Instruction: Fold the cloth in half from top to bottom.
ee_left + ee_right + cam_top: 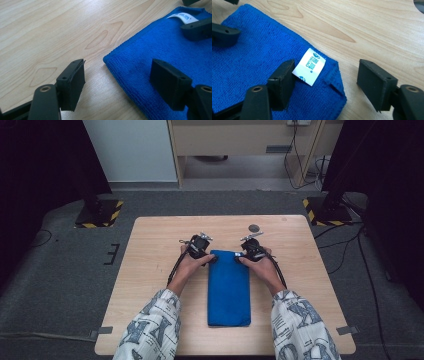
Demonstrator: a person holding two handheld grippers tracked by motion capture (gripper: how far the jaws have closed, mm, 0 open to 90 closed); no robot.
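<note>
"Looking at the left claw [117, 85], what is between its jaws?"

"A corner of the blue towel [229, 287], but the jaws are open and not squeezing. The right claw [325, 85] is open over the other far corner. The towel's long side runs back toward the person."

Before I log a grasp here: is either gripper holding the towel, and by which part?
Nothing is held. Left gripper and right gripper each straddle a far corner of the blue towel, jaws open, pads not pressing it.
</note>
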